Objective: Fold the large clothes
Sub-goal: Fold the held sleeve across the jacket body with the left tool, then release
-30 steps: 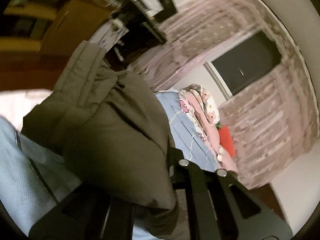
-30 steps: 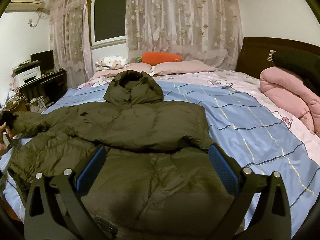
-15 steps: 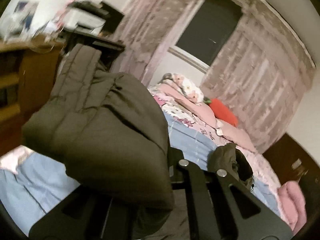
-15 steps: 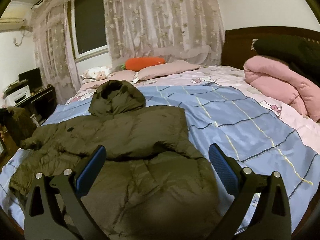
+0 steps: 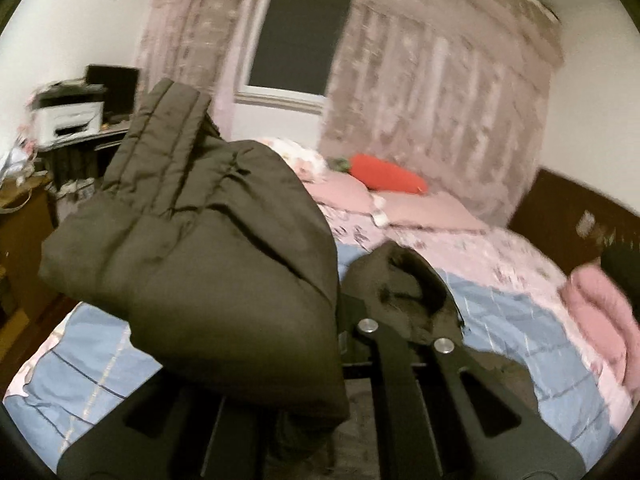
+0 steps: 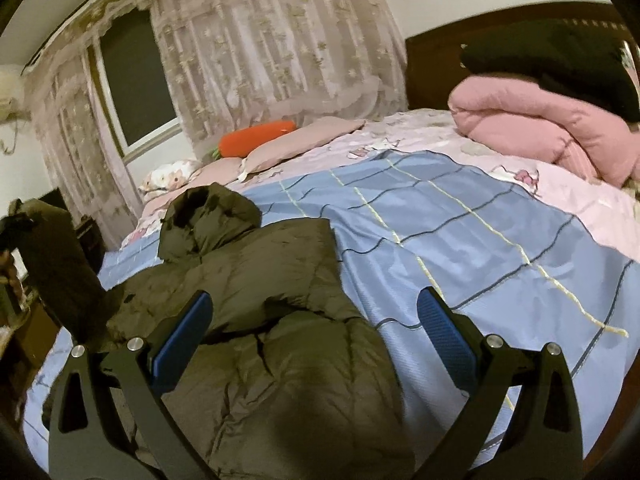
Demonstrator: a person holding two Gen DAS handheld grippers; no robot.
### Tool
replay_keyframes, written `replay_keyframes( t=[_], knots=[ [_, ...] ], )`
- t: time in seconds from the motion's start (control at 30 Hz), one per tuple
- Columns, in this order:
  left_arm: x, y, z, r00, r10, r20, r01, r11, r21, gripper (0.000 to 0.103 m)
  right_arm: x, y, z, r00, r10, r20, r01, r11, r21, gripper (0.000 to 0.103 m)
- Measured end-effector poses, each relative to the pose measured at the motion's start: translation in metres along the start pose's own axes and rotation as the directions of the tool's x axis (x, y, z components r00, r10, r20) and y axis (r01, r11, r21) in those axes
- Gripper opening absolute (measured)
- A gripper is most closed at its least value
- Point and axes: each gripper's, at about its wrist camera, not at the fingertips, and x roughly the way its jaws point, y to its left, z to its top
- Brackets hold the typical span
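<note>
An olive-green puffy hooded jacket [image 6: 280, 320] lies front-down on the blue checked bedsheet [image 6: 480, 240], its hood [image 6: 208, 220] toward the pillows. My left gripper [image 5: 340, 332] is shut on one sleeve [image 5: 200, 240], whose cuff end bulges over and hides the fingertips. In the right wrist view that sleeve [image 6: 52, 264] stands lifted off the bed at the far left. The hood [image 5: 400, 280] shows just beyond the left gripper. My right gripper [image 6: 316, 320] hovers open over the jacket's back, its blue pads [image 6: 184, 332] wide apart with nothing gripped.
A folded pink quilt [image 6: 540, 132] with a black garment [image 6: 560, 60] on top sits by the dark headboard [image 6: 432, 68]. An orange carrot pillow [image 6: 256, 140] and pink pillows lie at the bed's far side. A desk with a printer [image 5: 68, 116] stands left of the bed.
My left gripper has risen and swung over the bed with the sleeve, rolling upright. The right gripper has drifted sideways and tilted, still open over the jacket.
</note>
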Motion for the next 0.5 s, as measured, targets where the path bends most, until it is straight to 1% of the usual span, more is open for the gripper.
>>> replay_keyframes(
  t=[0.1, 0.17, 0.23, 0.27, 0.3, 0.33, 0.4, 0.47, 0.5],
  knots=[
    [0.016, -0.041, -0.025, 0.999, -0.006, -0.049, 0.01, 0.998, 0.064, 0.006, -0.001, -0.01, 0.002, 1.0, -0.005, -0.001, 0.005, 0.999, 0.034, 0.102],
    [0.026, -0.059, -0.04, 0.996, -0.003, -0.084, 0.012, 0.995, 0.1, 0.007, -0.003, -0.015, 0.003, 1.0, -0.004, -0.003, 0.004, 0.999, 0.052, 0.102],
    [0.036, -0.078, -0.059, 0.993, 0.002, -0.12, 0.015, 0.99, 0.142, 0.012, -0.004, -0.019, 0.004, 1.0, -0.002, -0.003, 0.003, 0.998, 0.062, 0.102],
    [0.039, -0.081, -0.068, 0.991, 0.002, -0.133, 0.018, 0.988, 0.151, 0.014, -0.005, -0.02, 0.004, 1.0, -0.003, -0.002, 0.003, 0.998, 0.063, 0.102],
    [0.042, -0.086, -0.076, 0.989, 0.001, -0.15, 0.023, 0.987, 0.159, 0.029, -0.005, -0.021, 0.004, 1.0, -0.004, -0.002, 0.004, 0.998, 0.064, 0.102],
    [0.046, -0.094, -0.087, 0.986, -0.005, -0.166, 0.032, 0.986, 0.162, 0.049, -0.005, -0.023, 0.004, 1.0, -0.005, -0.004, 0.006, 0.998, 0.067, 0.102],
    [0.052, -0.108, -0.098, 0.982, -0.017, -0.187, 0.049, 0.984, 0.17, 0.07, -0.005, -0.029, 0.005, 1.0, -0.006, -0.009, 0.007, 0.997, 0.077, 0.102],
    [0.056, -0.127, -0.114, 0.974, -0.045, -0.222, 0.085, 0.981, 0.176, 0.071, -0.005, -0.034, 0.006, 1.0, -0.012, -0.011, 0.013, 0.996, 0.088, 0.102],
    [0.057, -0.134, -0.12, 0.97, -0.058, -0.235, 0.101, 0.979, 0.176, 0.075, -0.006, -0.035, 0.006, 1.0, -0.014, -0.011, 0.015, 0.996, 0.092, 0.102]
  ],
)
